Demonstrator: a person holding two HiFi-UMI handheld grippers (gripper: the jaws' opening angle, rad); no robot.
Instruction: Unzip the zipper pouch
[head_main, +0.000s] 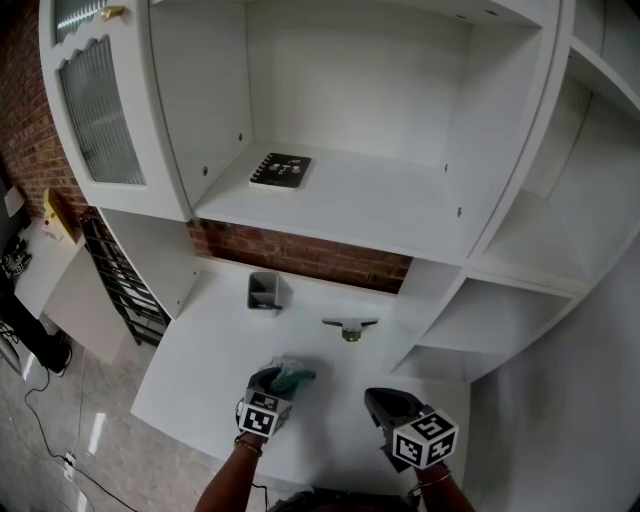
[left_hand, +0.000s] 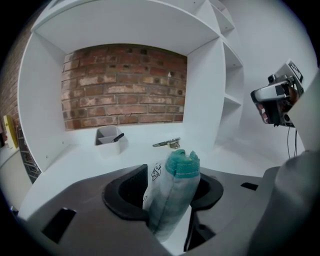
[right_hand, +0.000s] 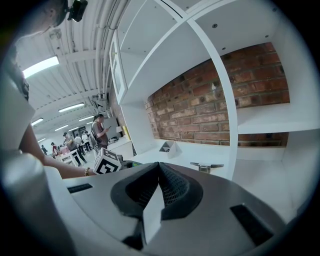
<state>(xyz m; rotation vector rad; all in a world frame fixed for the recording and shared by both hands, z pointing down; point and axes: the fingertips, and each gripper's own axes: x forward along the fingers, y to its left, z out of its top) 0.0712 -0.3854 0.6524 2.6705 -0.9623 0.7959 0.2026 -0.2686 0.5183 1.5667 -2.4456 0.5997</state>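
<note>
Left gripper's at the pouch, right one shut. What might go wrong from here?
1. The zipper pouch lies bunched between the parted jaws of the left gripper; a loose grip could let it slide when the zipper is pulled.
2. The right gripper is shut, empty and off to the side, and no zipper pull shows; it might pinch fabric instead.

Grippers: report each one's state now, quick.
Left gripper: open, with the zipper pouch standing between its jaws, not visibly clamped.
Right gripper: shut, holding nothing.
</note>
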